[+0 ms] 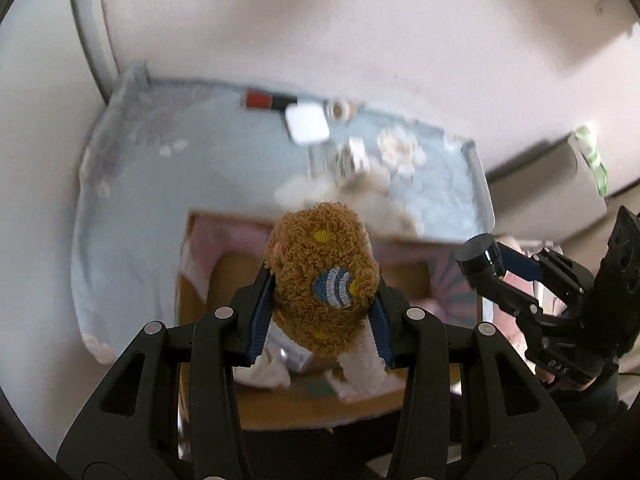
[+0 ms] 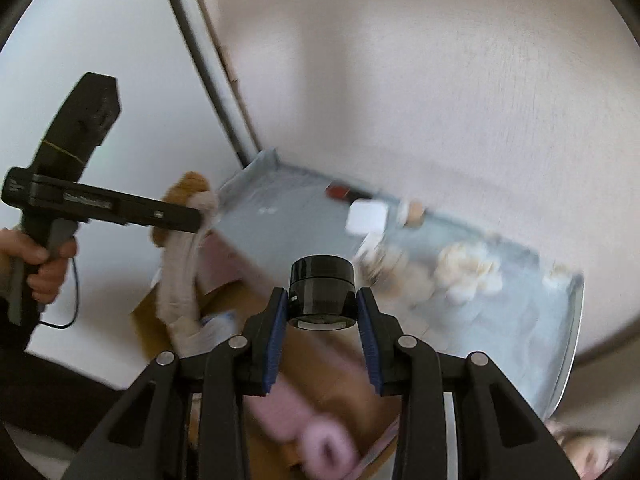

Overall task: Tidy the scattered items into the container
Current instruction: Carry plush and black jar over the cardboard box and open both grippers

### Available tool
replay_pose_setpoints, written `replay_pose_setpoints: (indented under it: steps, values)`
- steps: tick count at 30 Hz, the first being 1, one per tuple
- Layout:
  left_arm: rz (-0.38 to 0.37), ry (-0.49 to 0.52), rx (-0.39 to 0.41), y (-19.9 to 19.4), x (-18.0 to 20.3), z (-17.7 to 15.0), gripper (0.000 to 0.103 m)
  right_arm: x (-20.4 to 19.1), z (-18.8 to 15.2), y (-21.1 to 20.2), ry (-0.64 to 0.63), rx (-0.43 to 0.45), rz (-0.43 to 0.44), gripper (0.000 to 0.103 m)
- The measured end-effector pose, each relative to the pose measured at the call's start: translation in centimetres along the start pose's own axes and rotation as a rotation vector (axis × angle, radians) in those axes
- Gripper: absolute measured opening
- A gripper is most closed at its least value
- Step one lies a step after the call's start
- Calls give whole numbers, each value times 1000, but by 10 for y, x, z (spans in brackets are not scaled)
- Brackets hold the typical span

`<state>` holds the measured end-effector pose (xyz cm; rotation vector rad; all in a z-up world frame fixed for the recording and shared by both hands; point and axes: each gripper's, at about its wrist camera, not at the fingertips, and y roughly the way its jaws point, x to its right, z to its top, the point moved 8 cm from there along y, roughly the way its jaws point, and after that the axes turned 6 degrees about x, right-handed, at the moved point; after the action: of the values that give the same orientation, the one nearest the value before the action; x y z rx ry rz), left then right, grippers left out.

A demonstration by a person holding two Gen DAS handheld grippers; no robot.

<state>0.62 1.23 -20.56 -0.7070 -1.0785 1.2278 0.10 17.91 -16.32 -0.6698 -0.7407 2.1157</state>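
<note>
My left gripper (image 1: 324,304) is shut on a brown fuzzy sock (image 1: 324,276) with a blue-striped patch and a white cuff, held above the open cardboard box (image 1: 212,280). The box holds pink cloth and white items. My right gripper (image 2: 322,300) is shut on a small black round jar (image 2: 322,280), also held over the cardboard box (image 2: 308,356). The right gripper with the black jar (image 1: 480,256) shows at the right of the left wrist view. In the right wrist view the left gripper's handle sits at the left, a hand (image 2: 40,264) around it, with the brown sock (image 2: 188,188) beyond.
A light blue mat (image 1: 136,208) lies on the pale floor behind the box. On it are a white square pad (image 1: 306,124), a red and black item (image 1: 264,100), a small round cup (image 1: 338,110) and white fluffy pieces (image 1: 400,148). A wall rises behind.
</note>
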Motion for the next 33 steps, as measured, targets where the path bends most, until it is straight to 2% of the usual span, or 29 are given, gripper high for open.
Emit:
replay_pose_setpoints:
  steps: [2, 9, 20, 22, 23, 24, 25, 27, 29, 33]
  values:
    - [-15, -14, -21, 4, -5, -12, 39, -18, -14, 0, 6, -13, -15, 32]
    - [21, -22, -47, 19, -23, -39, 39, -46, -53, 7, 44, -55, -54, 32]
    - [7, 28, -56, 18, -16, -45, 40, -52, -70, 2, 84, -55, -86, 32]
    - [2, 18, -67, 19, -15, -44, 44, -54, -70, 2, 84, -61, -84, 32]
    - [3, 14, -74, 20, -15, -45, 55, -55, -71, 2, 83, -67, -86, 32]
    - [7, 16, -77, 21, -15, -45, 86, -56, -72, 4, 81, -73, -90, 32]
    - [12, 23, -79, 20, -14, -46, 103, -56, -72, 4, 79, -77, -103, 35]
    - [3, 30, -57, 18, -11, -44, 103, -56, -70, 2, 78, -63, -120, 62]
    - [-1, 37, -42, 15, -10, -42, 103, -53, -64, -4, 84, -26, -138, 67]
    - [-4, 39, -17, 8, -11, -36, 103, -44, -56, -14, 119, 14, -146, 68]
